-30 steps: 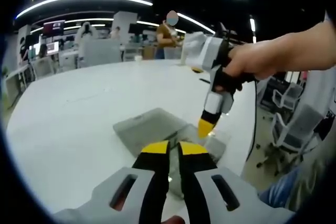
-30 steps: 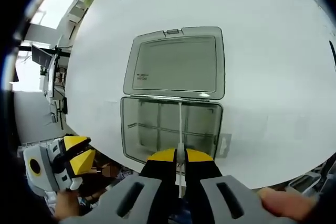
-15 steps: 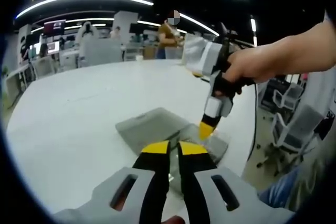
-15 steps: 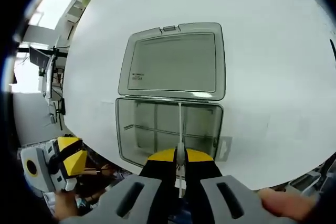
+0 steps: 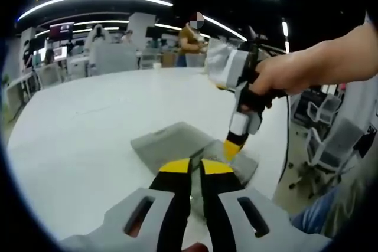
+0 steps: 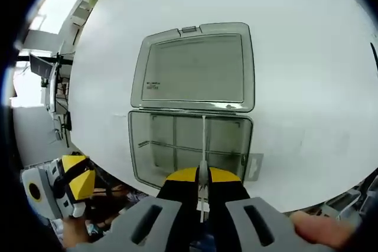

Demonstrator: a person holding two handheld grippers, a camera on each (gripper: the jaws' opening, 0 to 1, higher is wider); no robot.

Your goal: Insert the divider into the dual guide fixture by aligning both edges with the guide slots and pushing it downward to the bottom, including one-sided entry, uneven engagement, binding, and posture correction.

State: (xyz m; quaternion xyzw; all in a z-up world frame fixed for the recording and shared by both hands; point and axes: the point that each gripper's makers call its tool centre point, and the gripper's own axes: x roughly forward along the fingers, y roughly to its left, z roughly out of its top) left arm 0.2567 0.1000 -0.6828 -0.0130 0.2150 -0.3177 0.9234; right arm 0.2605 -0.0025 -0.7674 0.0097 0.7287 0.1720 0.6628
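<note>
The right tongs (image 6: 202,174) clamp one thin clear divider (image 6: 203,146), held upright over one open clear fixture box (image 6: 190,149) directly ahead, its lid (image 6: 194,69) flat beyond. The left tongs (image 5: 196,166) are pressed together, off to the side. One white table (image 6: 295,57) sits in an office.

Table (image 6: 295,39) white. Box (image 6: 190,151) clear grey, lid (image 6: 195,68) frosted grey ahead of right gripper (image 6: 198,174). Divider (image 6: 204,146) translucent white. Both grippers: yellow tips, black jaws, grey bodies; left gripper (image 5: 195,166).
</note>
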